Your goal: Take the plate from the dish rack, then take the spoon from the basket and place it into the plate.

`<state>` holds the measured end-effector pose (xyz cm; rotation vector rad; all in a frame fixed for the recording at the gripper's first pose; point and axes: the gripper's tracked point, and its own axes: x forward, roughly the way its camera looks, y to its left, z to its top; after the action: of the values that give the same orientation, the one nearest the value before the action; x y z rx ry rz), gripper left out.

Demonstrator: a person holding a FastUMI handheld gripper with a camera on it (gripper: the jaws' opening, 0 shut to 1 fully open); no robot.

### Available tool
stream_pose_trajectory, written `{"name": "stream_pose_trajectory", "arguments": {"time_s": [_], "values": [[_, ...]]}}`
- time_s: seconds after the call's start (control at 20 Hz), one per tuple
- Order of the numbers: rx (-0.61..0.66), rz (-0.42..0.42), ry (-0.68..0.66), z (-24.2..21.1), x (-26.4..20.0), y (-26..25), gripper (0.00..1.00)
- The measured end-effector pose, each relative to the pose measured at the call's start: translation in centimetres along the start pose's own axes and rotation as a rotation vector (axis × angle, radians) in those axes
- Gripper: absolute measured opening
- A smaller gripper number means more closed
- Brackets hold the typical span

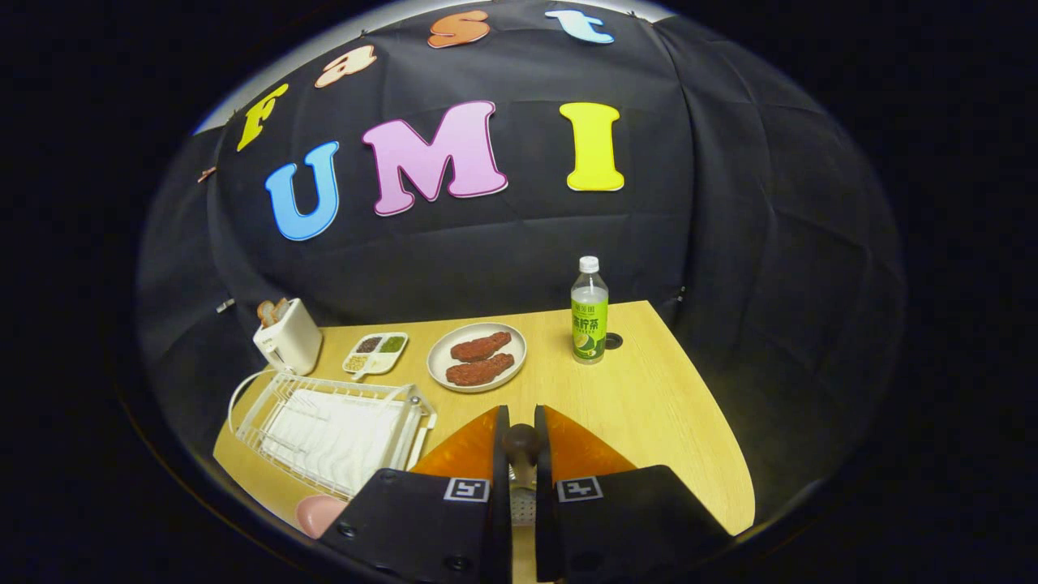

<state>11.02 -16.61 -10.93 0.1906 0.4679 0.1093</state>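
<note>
gripper view, tongs: the gripper (521, 414) has its 2 fingers drawn nearly together, pinching a dark rounded knob that is judged to be the handle end of the spoon (521, 443).
gripper view, spoon position: it sits between the fingers, just behind their tips. A narrow shaft runs back from the knob toward the camera, and a small patch of perforated metal (523, 507) shows lower in the gap. Whether that patch belongs to the spoon or to the basket cannot be told.
gripper view, spoon axis: the long axis lies along the fingers, with the knob end pointing forward over the table (649, 422) and the rest hidden between the finger bodies.
gripper view, rack: the dish rack (268, 405) stands left of the fingers and holds no plate in its slots.
gripper view, plate: a pink rounded edge (319, 513) shows just beside the rack's near corner, left of the gripper body. It is probably the plate, though too little shows to be sure.
gripper view, other things: beyond the fingers are a grey dish (438, 365) with 2 brown pieces, a divided tray (375, 354), a toaster (288, 337) and a bottle (589, 312).
progress, done: step 1 looks finished, and the spoon looks gripped.
progress, left: carrying the spoon to the plate and releasing it there.
</note>
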Motion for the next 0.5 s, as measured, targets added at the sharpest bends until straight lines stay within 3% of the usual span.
{"name": "stream_pose_trajectory", "arguments": {"time_s": [0.5], "values": [[0.105, 0.076, 0.106, -7.1, -8.5, 13.3, 0.15]]}}
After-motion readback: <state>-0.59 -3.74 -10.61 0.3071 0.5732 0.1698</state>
